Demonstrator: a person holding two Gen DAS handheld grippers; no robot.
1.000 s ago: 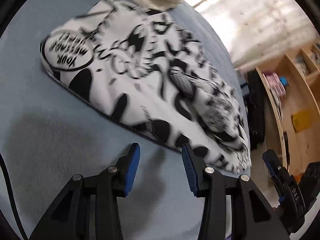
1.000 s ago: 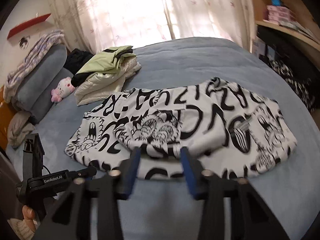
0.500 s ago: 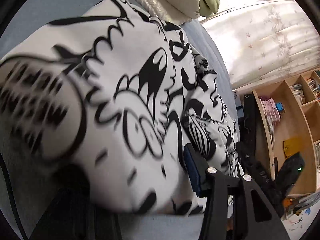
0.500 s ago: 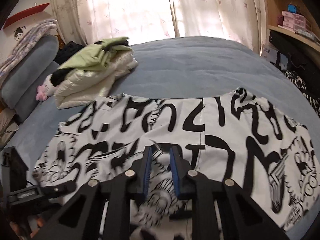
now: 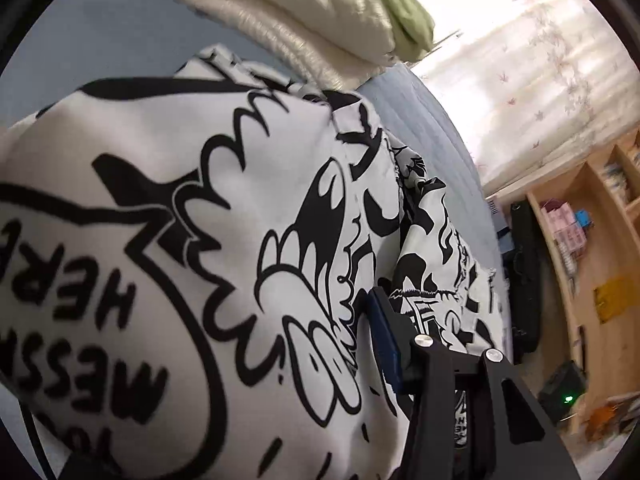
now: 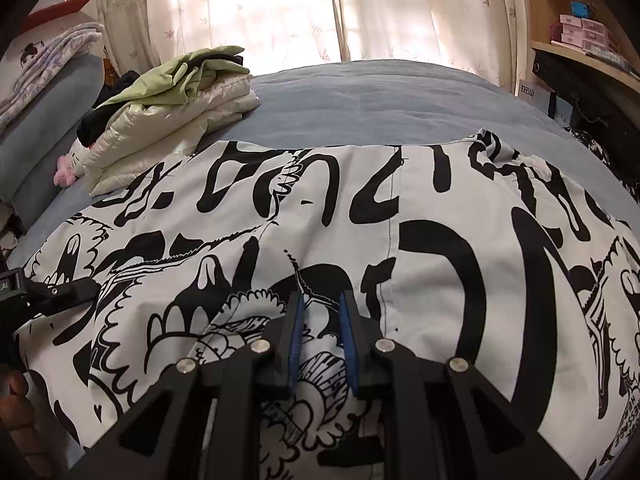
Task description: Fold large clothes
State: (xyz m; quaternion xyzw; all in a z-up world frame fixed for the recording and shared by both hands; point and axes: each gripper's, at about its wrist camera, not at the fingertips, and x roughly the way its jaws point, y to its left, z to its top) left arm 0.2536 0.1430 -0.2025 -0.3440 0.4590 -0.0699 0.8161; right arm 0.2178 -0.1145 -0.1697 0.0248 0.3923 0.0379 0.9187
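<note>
A large white garment with black cartoon print (image 6: 440, 248) lies spread on the blue bed (image 6: 380, 96). My right gripper (image 6: 322, 344) is over its near edge, its blue pads (image 6: 297, 336) close together with a fold of the cloth between them. In the left wrist view the same garment (image 5: 200, 260) fills the frame and drapes over my left gripper; only its right blue pad (image 5: 384, 340) shows, the other finger is hidden under cloth. The left gripper also shows at the left edge of the right wrist view (image 6: 60, 294), at the garment's left end.
A folded pile of cream and green clothes (image 6: 176, 108) sits at the bed's far left, with a pink plush toy (image 6: 66, 168) beside it. Grey pillows (image 6: 44, 128) lie further left. Curtains (image 6: 300, 12) hang behind. Wooden shelves (image 5: 592, 248) stand right of the bed.
Both grippers moved forward onto the garment. The right jaws went from wide open to nearly closed on a fold. The cloth rose and now covers the left gripper's left finger.
</note>
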